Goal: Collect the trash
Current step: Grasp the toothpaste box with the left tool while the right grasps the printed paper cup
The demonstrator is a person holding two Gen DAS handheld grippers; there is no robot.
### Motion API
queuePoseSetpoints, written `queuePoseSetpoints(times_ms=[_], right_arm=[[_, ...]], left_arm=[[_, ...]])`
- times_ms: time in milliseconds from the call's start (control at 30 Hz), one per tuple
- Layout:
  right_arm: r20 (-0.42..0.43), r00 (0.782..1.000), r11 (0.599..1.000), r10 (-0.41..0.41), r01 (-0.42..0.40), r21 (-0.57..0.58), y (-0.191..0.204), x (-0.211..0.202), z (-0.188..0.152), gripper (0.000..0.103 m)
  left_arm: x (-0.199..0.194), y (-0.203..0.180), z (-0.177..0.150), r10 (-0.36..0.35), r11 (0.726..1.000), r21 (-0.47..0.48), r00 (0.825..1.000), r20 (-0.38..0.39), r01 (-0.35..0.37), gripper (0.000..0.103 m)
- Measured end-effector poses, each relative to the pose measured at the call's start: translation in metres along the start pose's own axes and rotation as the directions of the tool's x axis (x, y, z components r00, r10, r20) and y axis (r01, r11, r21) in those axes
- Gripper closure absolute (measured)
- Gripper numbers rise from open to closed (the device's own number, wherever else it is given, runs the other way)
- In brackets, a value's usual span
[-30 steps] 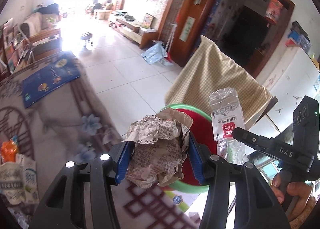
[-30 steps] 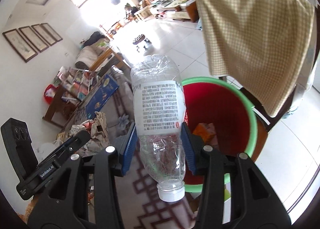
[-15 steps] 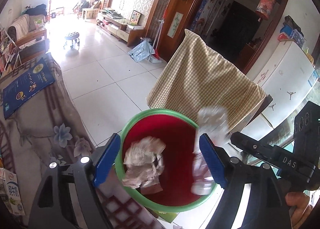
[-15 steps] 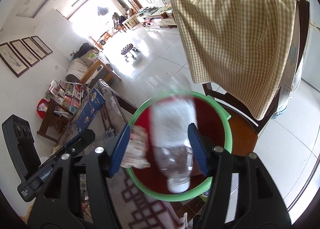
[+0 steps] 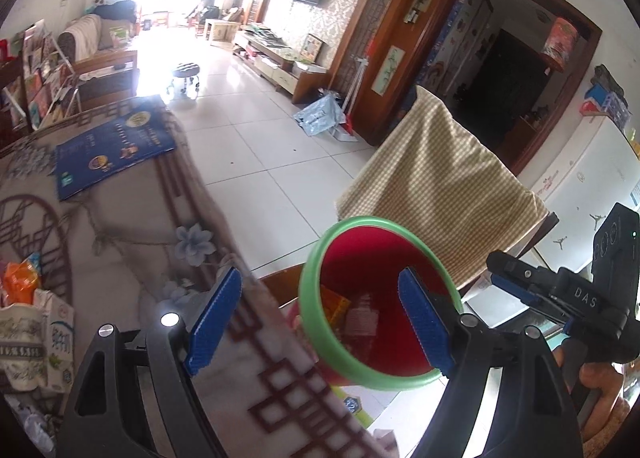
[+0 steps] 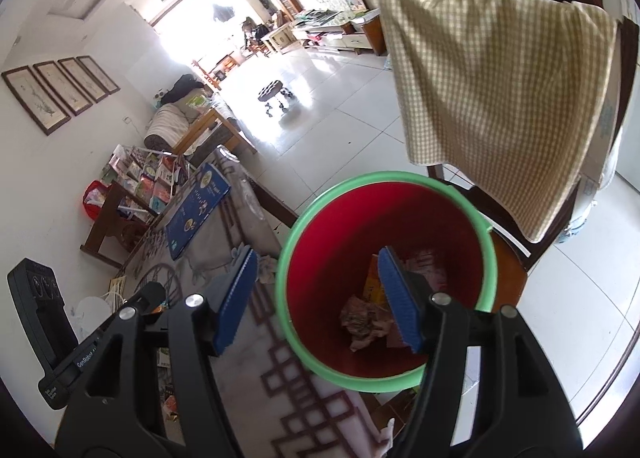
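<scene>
Two grippers (image 5: 320,322) (image 6: 318,300) above trash bin (image 6: 320,368)

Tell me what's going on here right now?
A person is clearing trash off the table. Both claws, left claw and right claw, are open with nothing between them, above the red bin with the green rim. Crumpled paper lies at its bottom; the right claw's jaws have just been opening.

We count one red bin (image 6: 332,258) with a green rim, one crumpled paper wad (image 6: 366,322) inside it, one checked cloth (image 6: 500,97), one blue booklet (image 5: 112,145), one small stool (image 6: 274,91), and four framed pictures (image 6: 60,89).
</scene>
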State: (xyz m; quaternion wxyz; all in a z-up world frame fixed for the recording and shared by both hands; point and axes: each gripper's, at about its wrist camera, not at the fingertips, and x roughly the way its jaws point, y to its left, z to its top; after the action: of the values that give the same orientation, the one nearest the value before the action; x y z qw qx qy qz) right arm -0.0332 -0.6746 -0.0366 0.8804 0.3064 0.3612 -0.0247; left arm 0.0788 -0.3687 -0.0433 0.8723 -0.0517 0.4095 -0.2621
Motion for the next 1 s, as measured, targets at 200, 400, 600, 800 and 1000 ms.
queuePoseSetpoints(times_ms=[200, 400, 600, 800, 1000], right_arm=[[-0.061, 0.997, 0.997, 0.037, -0.041, -0.063, 0.043, 0.025, -0.012, 0.042], [-0.125, 0.99, 0.989, 0.07, -0.085, -0.122, 0.096, 0.049, -0.037, 0.041], [-0.175, 0.982, 0.984, 0.074, -0.101, -0.148, 0.141, 0.068, -0.067, 0.04], [-0.232, 0.969, 0.979, 0.085, -0.125, -0.164, 0.191, 0.084, -0.104, 0.038], [-0.307, 0.946, 0.974, 0.108, -0.162, -0.157, 0.243, 0.11, -0.149, 0.038]], left_arm=[[-0.028, 0.045, -0.015, 0.068, 0.996, -0.052, 0.998, 0.015, -0.067, 0.026], [-0.061, 0.101, -0.029, 0.134, 0.983, -0.131, 0.99, 0.038, -0.128, 0.026], [-0.093, 0.17, -0.047, 0.193, 0.97, -0.155, 0.981, 0.028, -0.186, 0.026], [-0.125, 0.238, -0.057, 0.263, 0.964, 0.041, 0.965, 0.001, -0.263, 0.023], [-0.126, 0.292, -0.066, 0.262, 0.911, 0.361, 0.955, -0.137, -0.198, 0.021]])
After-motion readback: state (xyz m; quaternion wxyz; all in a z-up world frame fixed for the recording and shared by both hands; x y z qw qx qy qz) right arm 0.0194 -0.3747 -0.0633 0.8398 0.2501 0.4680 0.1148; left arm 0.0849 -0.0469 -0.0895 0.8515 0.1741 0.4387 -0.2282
